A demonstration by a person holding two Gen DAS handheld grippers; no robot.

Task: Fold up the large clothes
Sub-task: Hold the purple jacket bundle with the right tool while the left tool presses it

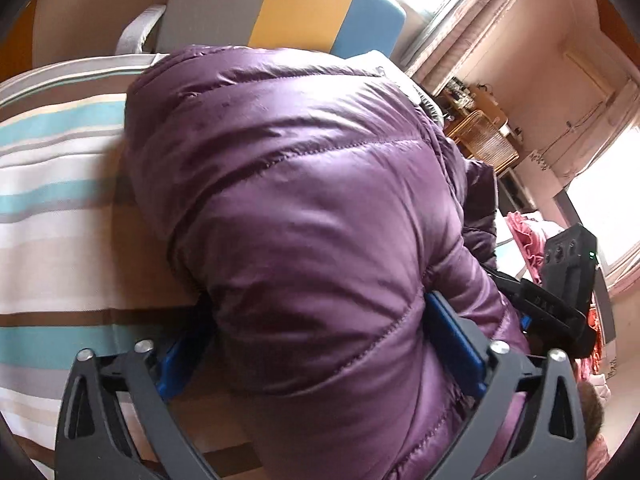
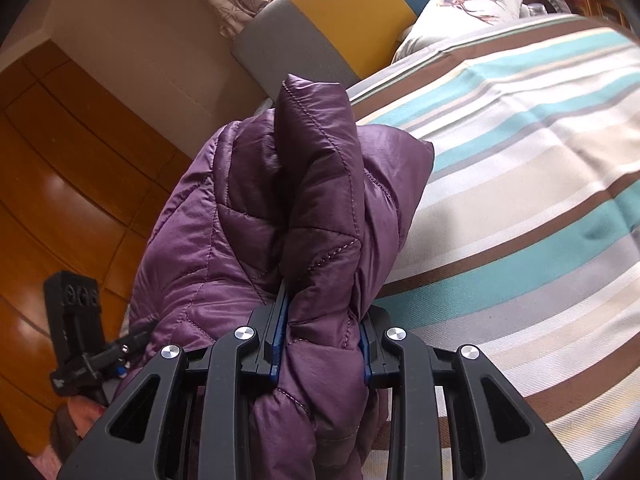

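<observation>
A purple quilted down jacket [image 1: 300, 200] is bunched up over a striped bed cover [image 1: 52, 184]. My left gripper [image 1: 320, 344] has its blue pads wide apart with a thick fold of the jacket between them, and seems shut on it. In the right wrist view my right gripper [image 2: 324, 336] is shut on a narrow bunch of the jacket [image 2: 316, 208], which stands up from the fingers above the bed cover [image 2: 520, 200]. The other gripper shows at the right edge of the left wrist view [image 1: 568, 280] and at the lower left of the right wrist view [image 2: 80, 336].
A grey, yellow and blue headboard [image 1: 280, 4] stands behind the bed. A white pillow with a deer print [image 2: 468, 8] lies at the bed's head. Wooden floor [image 2: 60, 200] lies left of the bed. A wicker chair [image 1: 484, 140] and pink cloth [image 1: 528, 236] are at the right.
</observation>
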